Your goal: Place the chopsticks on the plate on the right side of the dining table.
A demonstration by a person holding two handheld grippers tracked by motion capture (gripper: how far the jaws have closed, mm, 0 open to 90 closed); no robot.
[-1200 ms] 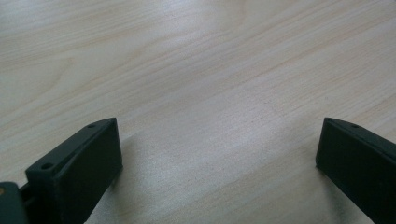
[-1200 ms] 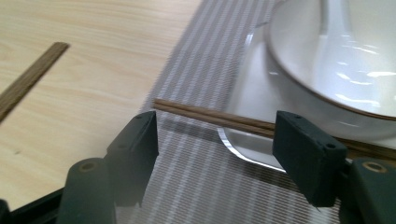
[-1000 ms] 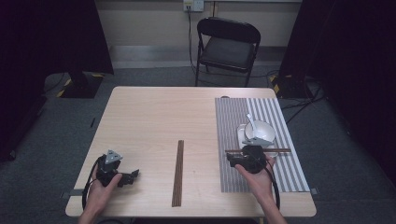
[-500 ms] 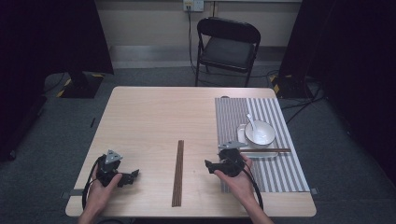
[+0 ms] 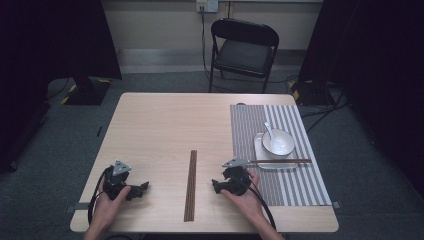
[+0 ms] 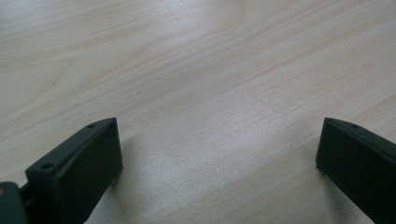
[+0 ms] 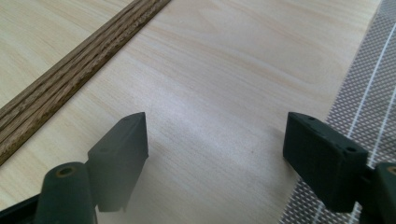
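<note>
The right tongs (image 5: 216,186) lie low over the bare bench (image 5: 160,125), their jaws spread wide with nothing between them, having just been opening. The left tongs (image 5: 144,188) rest near the bench's front left corner, jaws likewise wide apart over plain wood, nothing held. Between the two sets runs open bench top, and the whole far half of the wood is free; the front edge lies close behind both hands. The pair of dark wooden chopsticks (image 5: 190,185) lies between the tongs, nearer the right ones, running front to back and well apart from the left ones. In the right gripper view the chopsticks (image 7: 70,70) cross the upper left corner, beyond the left jaw and not touched. They are brown, grained and lie side by side. At the right is a striped placemat (image 5: 245,130), bearing a white bowl (image 5: 278,142) with a spoon (image 5: 269,131) and another chopstick pair (image 5: 280,161).
</note>
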